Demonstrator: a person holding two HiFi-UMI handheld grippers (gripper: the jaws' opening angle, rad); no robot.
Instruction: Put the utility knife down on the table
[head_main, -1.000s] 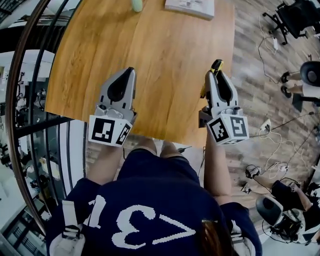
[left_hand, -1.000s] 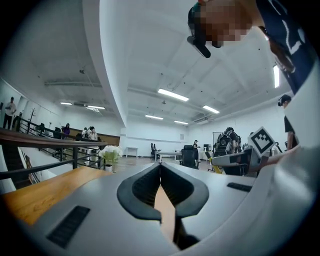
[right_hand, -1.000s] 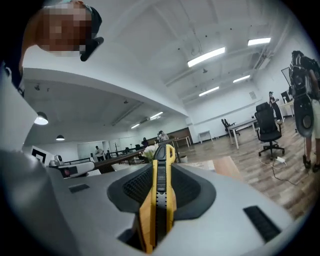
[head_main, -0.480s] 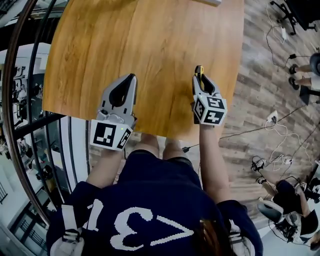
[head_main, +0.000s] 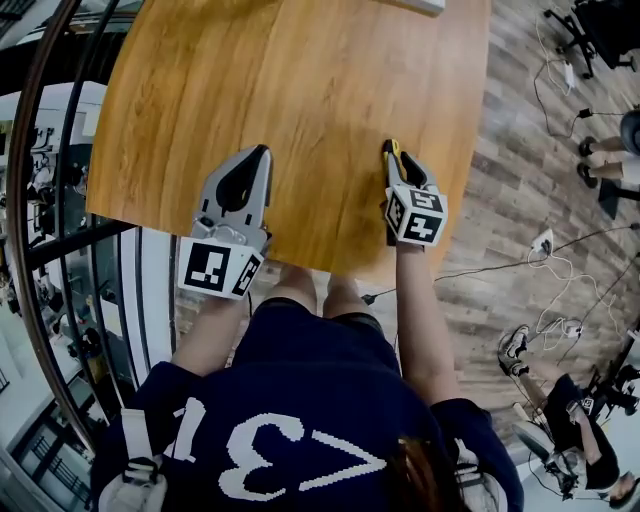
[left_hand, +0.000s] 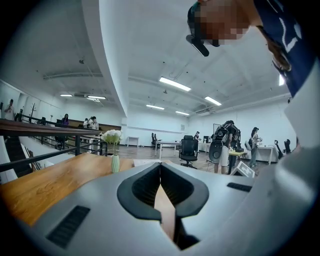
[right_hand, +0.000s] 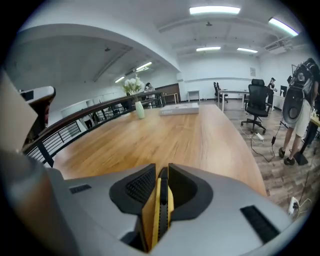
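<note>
The utility knife (right_hand: 162, 210), yellow with a black slider, stands on edge between my right gripper's (right_hand: 161, 172) jaws, which are closing on it. In the head view the right gripper (head_main: 398, 165) tilts nose-down over the wooden table (head_main: 300, 80) near its front right, and the knife's tip (head_main: 393, 150) pokes out ahead, at or just above the tabletop. My left gripper (head_main: 262, 150) hovers about level over the table's near edge, shut and empty. In the left gripper view its tips (left_hand: 160, 167) meet with nothing between them.
A small vase of white flowers (right_hand: 135, 100) and a flat white box (right_hand: 179, 110) sit at the table's far end. A black railing (head_main: 60, 200) runs along the left side. Cables, office chairs and people occupy the floor to the right (head_main: 560, 250).
My right gripper has dropped toward the table with the knife, tipping nose-down and shifting a little left. The left gripper has sunk slightly.
</note>
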